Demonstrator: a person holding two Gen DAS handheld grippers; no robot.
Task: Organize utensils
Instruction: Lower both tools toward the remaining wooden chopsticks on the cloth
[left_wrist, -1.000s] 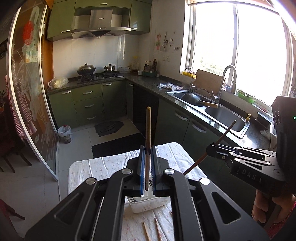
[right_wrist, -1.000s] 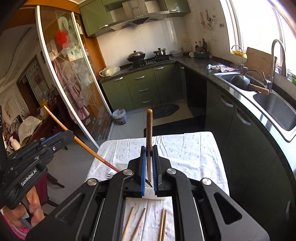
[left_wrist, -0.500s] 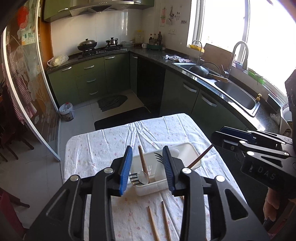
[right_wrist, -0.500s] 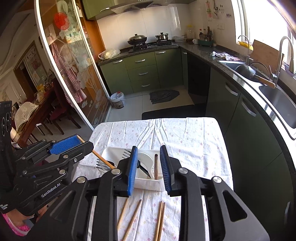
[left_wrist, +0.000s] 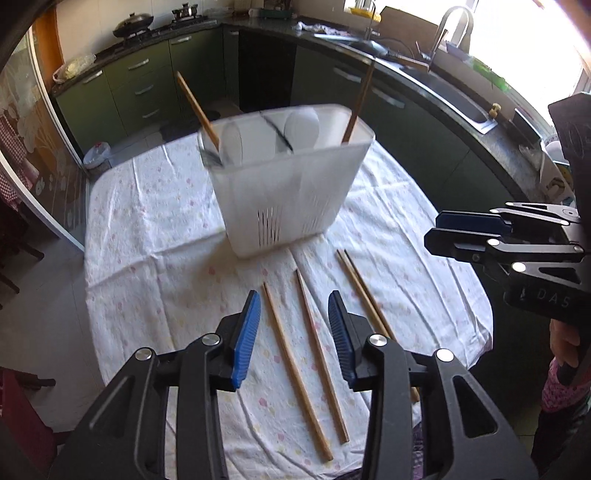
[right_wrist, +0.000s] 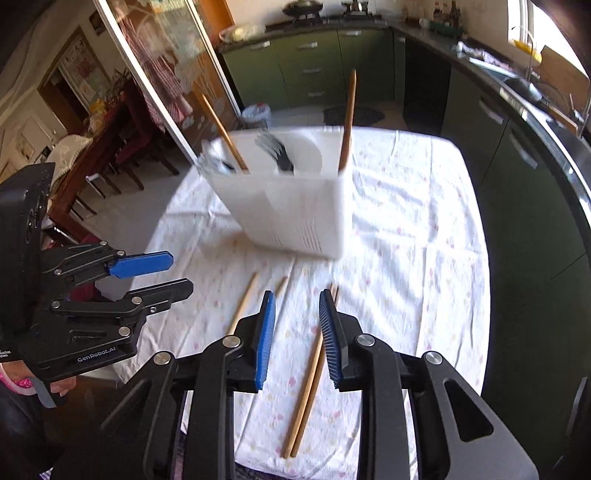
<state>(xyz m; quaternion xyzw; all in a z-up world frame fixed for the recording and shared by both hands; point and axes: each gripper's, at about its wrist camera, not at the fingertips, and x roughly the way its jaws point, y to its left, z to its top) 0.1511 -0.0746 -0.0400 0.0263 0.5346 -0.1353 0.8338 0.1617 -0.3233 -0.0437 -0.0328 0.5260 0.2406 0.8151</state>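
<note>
Left gripper (left_wrist: 293, 332) spread, empty, straddling two chopsticks (left_wrist: 295, 365) lying lengthwise away from it on the bench (left_wrist: 147, 229) | right gripper (right_wrist: 295, 332) spread, empty, over the neighbouring pair (right_wrist: 308, 384) | caddy (left_wrist: 288, 199) beyond.

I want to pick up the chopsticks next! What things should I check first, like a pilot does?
1. Left tongs open: ok, pads apart and nothing between them.
2. Right tongs open: ok, also holding nothing.
3. Chopsticks within easy sight on the tablecloth: ok, four lie loose in front of the tongs.
4. Chopsticks lined up with the tongs: ok for the left, where two run lengthwise between its pads; cannot tell for the right.
5. White utensil basket upright with room inside: ok, it stands on the cloth holding forks and two wooden-handled utensils.
6. Sharp picture: not ok, the basket is blurred, so wait until the view steadies.
</note>
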